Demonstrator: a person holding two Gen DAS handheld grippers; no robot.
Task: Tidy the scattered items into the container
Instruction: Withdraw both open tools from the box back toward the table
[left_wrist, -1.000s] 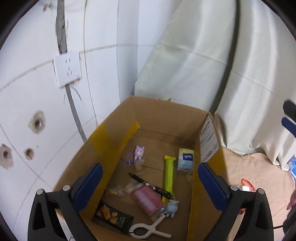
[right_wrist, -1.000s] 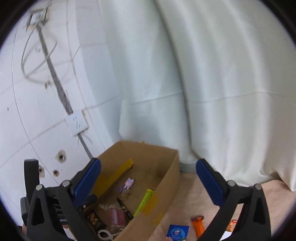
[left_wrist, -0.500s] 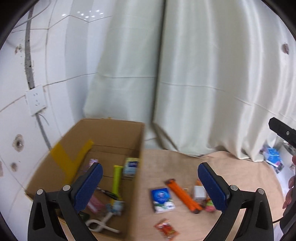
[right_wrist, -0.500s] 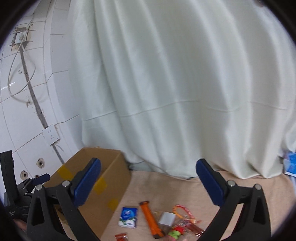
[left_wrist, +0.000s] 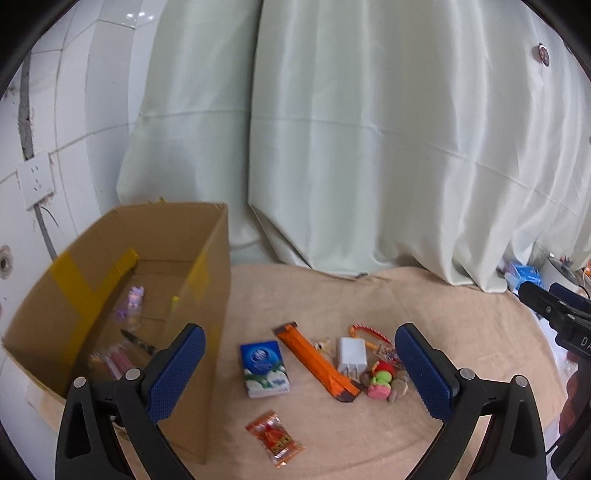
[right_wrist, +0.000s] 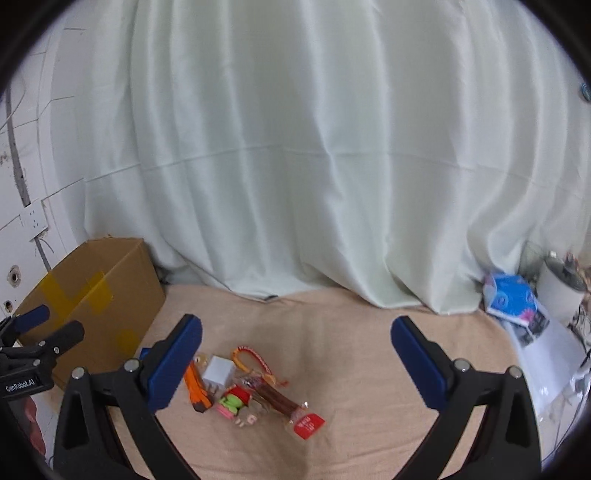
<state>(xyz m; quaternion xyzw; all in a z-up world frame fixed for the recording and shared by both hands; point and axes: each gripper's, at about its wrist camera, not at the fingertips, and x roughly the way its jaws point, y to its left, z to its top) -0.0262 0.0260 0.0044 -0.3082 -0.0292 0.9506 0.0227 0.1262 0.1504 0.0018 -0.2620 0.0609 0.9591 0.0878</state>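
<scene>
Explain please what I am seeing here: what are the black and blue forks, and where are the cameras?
No robot: a person carries a hand-held gripper in each hand, with a fisheye camera looking along its blue-padded fingers. One picture is from the left hand-held gripper, the other from the right hand-held gripper. Both are open and hold nothing. On the beige cloth lie a tissue pack, an orange utility knife, a white charger and a snack packet. The cardboard box on the left already holds some items.

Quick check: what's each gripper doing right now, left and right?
Left gripper: open, holding nothing.
Right gripper: open, holding nothing.
</scene>
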